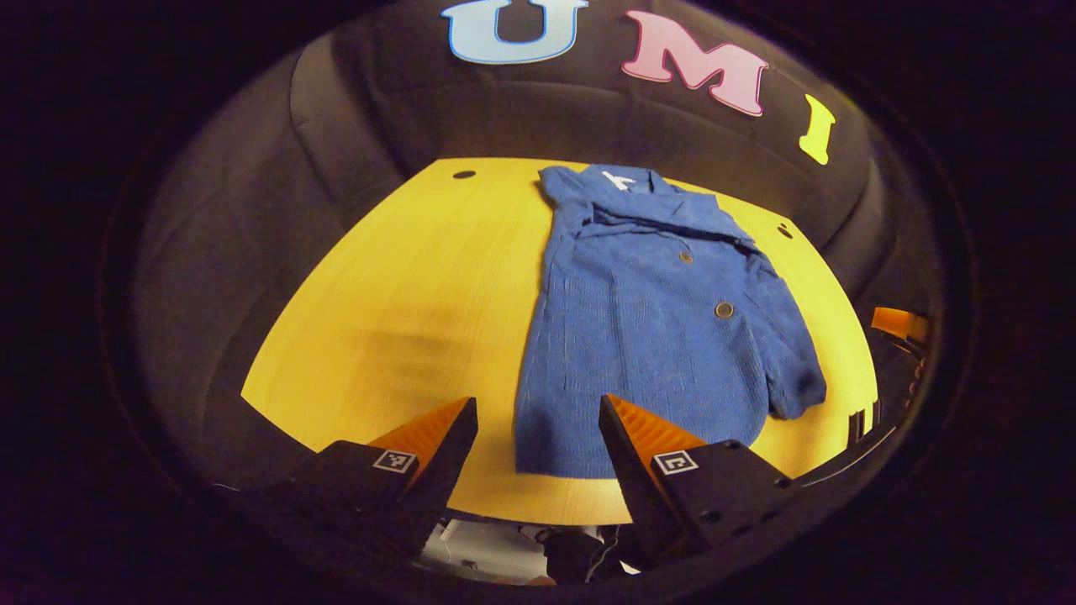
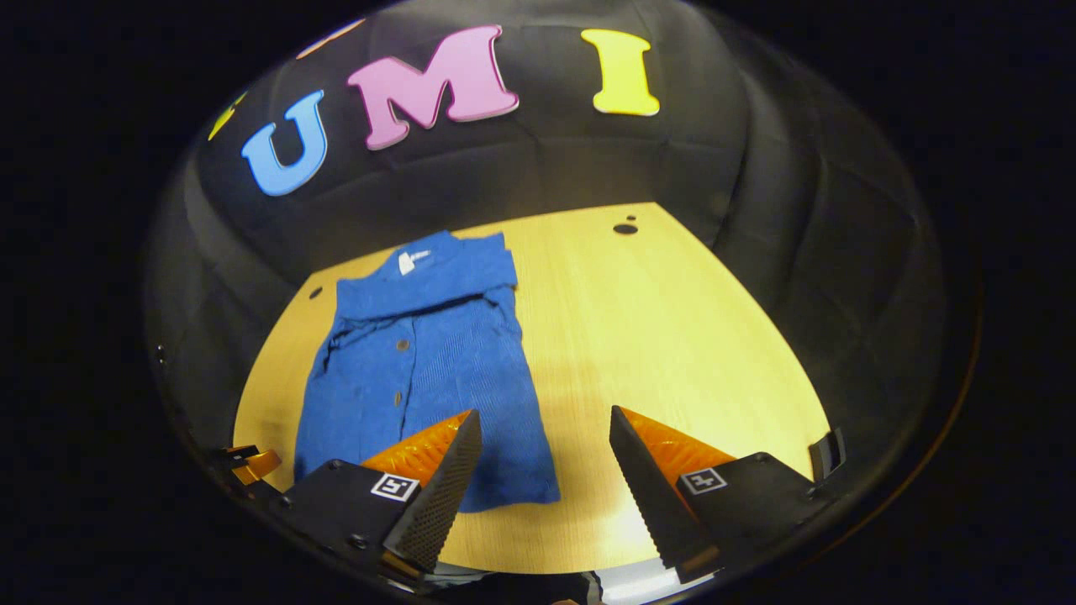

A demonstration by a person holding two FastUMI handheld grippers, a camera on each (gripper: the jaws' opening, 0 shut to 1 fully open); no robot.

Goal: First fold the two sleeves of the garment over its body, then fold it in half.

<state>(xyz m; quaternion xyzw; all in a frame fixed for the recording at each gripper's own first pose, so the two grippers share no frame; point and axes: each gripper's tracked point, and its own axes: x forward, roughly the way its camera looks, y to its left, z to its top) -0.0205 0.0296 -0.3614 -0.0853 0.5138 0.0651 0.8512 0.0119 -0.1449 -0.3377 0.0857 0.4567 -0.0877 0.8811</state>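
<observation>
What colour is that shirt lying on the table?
The shirt is blue with small round buttons, on a yellow wooden table. It shows best in the left gripper view.

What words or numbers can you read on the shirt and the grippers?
None can be read.
The white tag at the blue shirt collar: too small and blurred to read.
The square markers on the left gripper and right gripper: black-and-white patterns, no words.

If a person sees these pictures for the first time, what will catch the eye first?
The blue shirt catches the eye, lying flat on the yellow table with its collar toward the far wall. Next are the left tongs, open above the shirt's near hem, and the right tongs, open above the shirt's near corner.
</observation>
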